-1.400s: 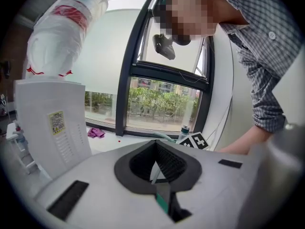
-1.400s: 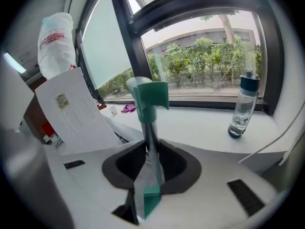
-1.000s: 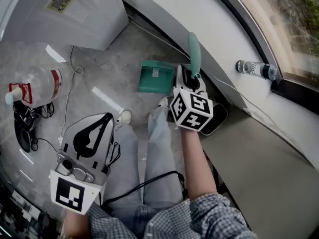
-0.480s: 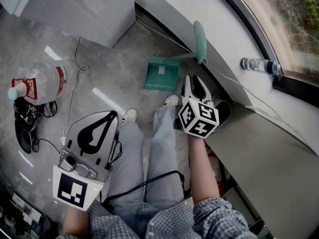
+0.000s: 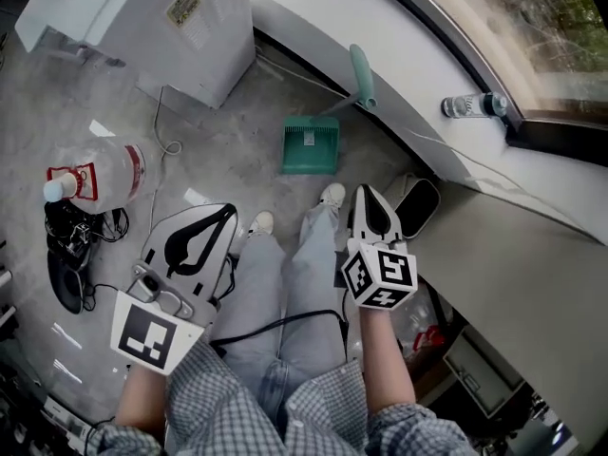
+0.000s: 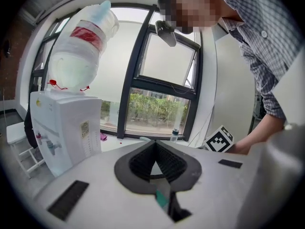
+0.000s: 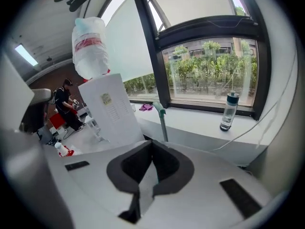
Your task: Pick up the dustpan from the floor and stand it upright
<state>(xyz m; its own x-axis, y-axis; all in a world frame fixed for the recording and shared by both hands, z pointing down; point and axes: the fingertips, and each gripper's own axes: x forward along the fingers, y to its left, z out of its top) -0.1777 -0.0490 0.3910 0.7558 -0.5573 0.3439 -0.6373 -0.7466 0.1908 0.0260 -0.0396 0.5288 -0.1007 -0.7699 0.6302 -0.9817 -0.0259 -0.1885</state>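
Leaning against the window ledge ahead of both tongs, the dustpan could slide flat. The left tongs sit closed and empty, and the right tongs have just closed on nothing.

The left hand-held gripper sits at 8 o'clock in the head view and points toward 1 o'clock, its jaws together with nothing between them. The right hand-held gripper sits just right of centre and points to 12 o'clock. Its jaws have just closed, also on nothing. The left forearm and right forearm rise from 6 o'clock.
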